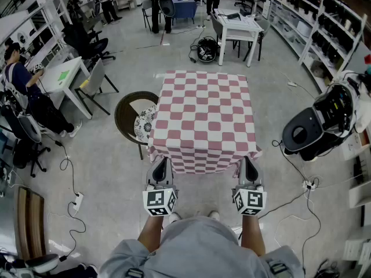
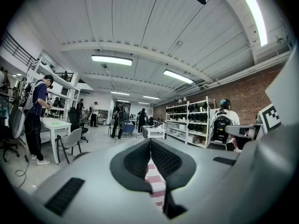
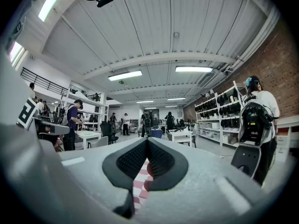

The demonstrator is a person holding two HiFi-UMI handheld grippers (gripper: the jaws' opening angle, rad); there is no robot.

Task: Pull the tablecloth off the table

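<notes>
Red-and-white checked tablecloth [image 1: 204, 117] lies draped at centre frame. Left gripper [image 1: 162, 162] and right gripper [image 1: 248, 161] sit at its near hem, lower centre, with both sets of jaws clamped on the cloth.

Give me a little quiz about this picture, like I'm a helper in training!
1. True or false: the tablecloth has blue stripes.
2. What are the left gripper and the right gripper shut on? A) the near edge of the tablecloth B) a cable C) nothing
3. Fill the gap: in the head view, the round brown chair stands to the ____ of the tablecloth.

Key: 1. False, it has red and white checks. 2. A. 3. left.
</notes>
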